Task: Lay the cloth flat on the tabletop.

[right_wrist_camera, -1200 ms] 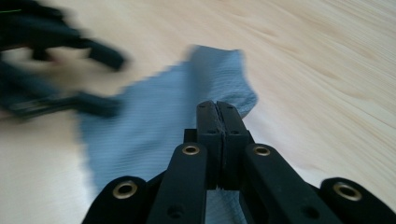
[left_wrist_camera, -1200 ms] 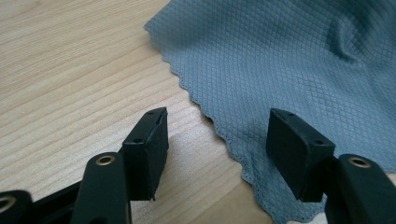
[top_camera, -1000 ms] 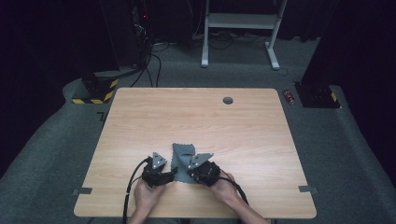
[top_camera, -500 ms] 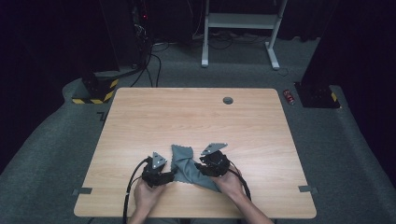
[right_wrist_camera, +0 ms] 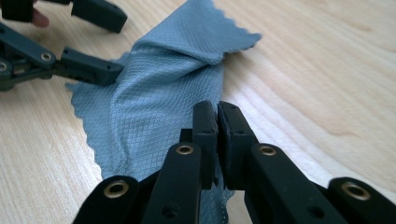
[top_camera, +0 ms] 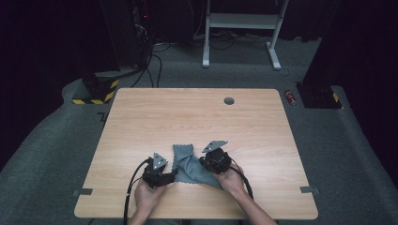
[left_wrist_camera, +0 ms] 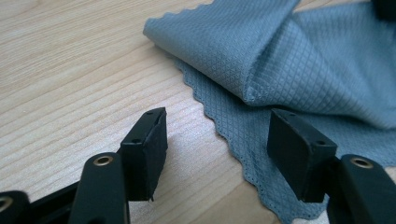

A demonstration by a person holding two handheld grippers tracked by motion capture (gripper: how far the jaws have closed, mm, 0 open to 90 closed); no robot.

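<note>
The grey cloth [top_camera: 190,165] lies crumpled on the near part of the wooden table [top_camera: 197,117], between your two hands, with one flap folded over itself and its scalloped edge showing toward the far side. In the left gripper view the fold [left_wrist_camera: 243,56] rises as a soft ridge above a flat layer that spreads onto the wood.

Your right gripper [right_wrist_camera: 218,122] sits at the cloth's right edge. Its jaws have just been closing and now stand pressed together; the cloth [right_wrist_camera: 154,88] lies around and beneath them, but you cannot tell from the frames whether any fabric is pinched between the pads.

Your left gripper [left_wrist_camera: 219,140] rests just beside the cloth's left edge with its jaws held wide apart. One pad stands over bare wood, the other over the scalloped hem, and neither presses on the fabric.

Farther off, a round grommet [top_camera: 229,101] sits near the table's far edge, well apart from the cloth.
</note>
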